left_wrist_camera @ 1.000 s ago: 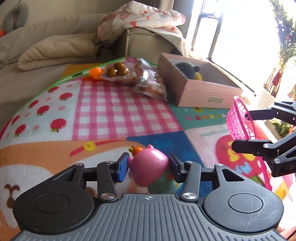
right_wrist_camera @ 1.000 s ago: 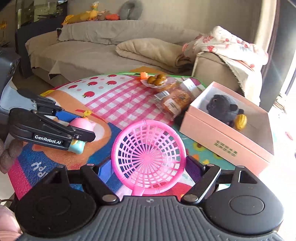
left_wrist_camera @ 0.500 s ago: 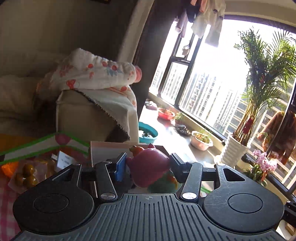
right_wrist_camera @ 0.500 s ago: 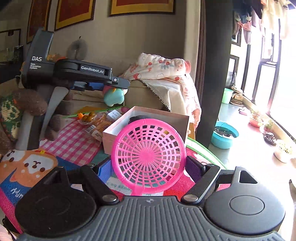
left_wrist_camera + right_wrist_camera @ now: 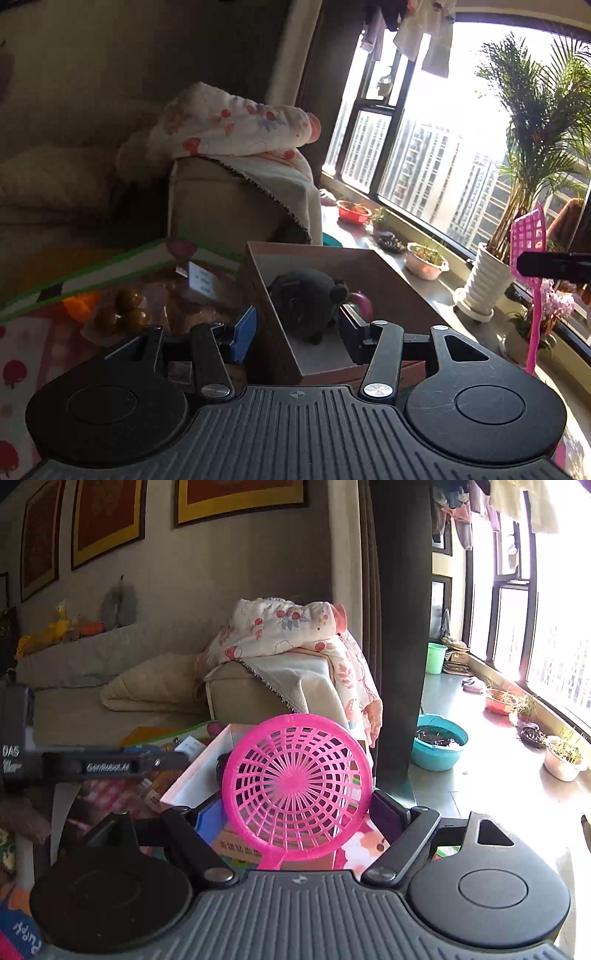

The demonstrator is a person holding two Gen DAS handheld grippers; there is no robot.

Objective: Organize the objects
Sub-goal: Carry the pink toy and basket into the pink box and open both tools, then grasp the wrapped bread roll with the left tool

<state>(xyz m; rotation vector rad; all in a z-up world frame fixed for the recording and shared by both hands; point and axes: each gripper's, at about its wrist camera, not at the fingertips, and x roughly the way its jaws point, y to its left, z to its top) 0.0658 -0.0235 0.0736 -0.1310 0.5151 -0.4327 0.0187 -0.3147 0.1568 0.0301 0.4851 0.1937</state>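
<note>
My left gripper (image 5: 297,332) is open and empty, hovering over the near corner of the pink cardboard box (image 5: 373,266). Inside the box lie a black plush toy (image 5: 304,299) and the pink toy (image 5: 360,301), partly hidden behind the plush. My right gripper (image 5: 297,814) is shut on a pink plastic strainer (image 5: 297,794), held upright in front of the box (image 5: 195,775). The strainer also shows at the right edge of the left wrist view (image 5: 530,251). The left gripper's arm (image 5: 92,766) crosses the right wrist view on the left.
Bagged snacks (image 5: 122,310) and an orange item (image 5: 77,304) lie on the patterned mat (image 5: 22,354) left of the box. A sofa arm draped with a floral blanket (image 5: 236,129) stands behind. Plant pots (image 5: 426,258) line the window sill on the right.
My left gripper has opened and let go of the pink toy, which now lies in the box. The right gripper with the strainer has moved closer to the box.
</note>
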